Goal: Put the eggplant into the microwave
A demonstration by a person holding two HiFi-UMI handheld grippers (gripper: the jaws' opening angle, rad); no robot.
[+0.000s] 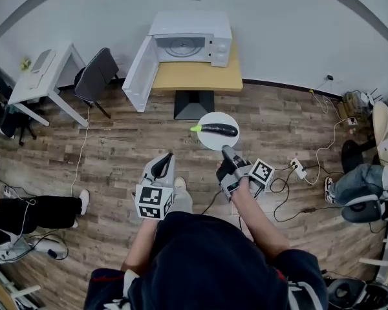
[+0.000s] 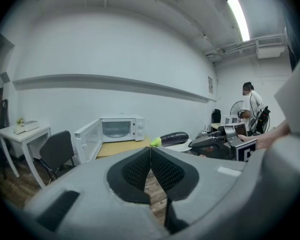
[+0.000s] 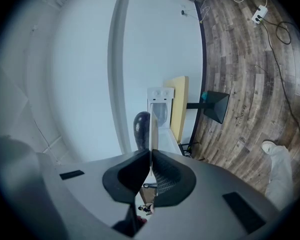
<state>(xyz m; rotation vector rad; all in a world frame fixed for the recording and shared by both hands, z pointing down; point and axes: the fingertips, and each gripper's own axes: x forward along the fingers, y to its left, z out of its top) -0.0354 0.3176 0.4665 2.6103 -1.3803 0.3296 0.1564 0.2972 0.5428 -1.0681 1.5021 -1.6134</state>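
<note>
Left tongs (image 1: 163, 164) (image 2: 150, 153) are held low in front of the person. Jaws are pressed together, nothing clamped between them.

Right tongs (image 1: 227, 152) (image 3: 150, 156) are closed on the near rim of a white plate (image 1: 227, 142). In the right gripper view the plate is seen edge-on as a thin white line running out from between the jaws. It is carried in the air over the wood floor (image 1: 116, 147), roughly level.

The eggplant (image 1: 215, 130) (image 2: 172, 138) (image 3: 141, 128) is laid across the plate, dark purple, with the green stem end pointed to the person's left. It is not yet in the microwave and is well apart from it.

A power strip (image 1: 299, 168) and loose cables are seen on the floor to the right.

Further out, a wooden desk (image 1: 197, 76) is set on a black pedestal against the wall. The white microwave (image 1: 191, 41) (image 2: 121, 129) is placed on top of it. Its door (image 1: 141, 73) is swung fully open to the left, so the cavity is exposed.

Left of that, a dark chair (image 1: 96, 75) is parked beside a white desk (image 1: 42, 76).
</note>
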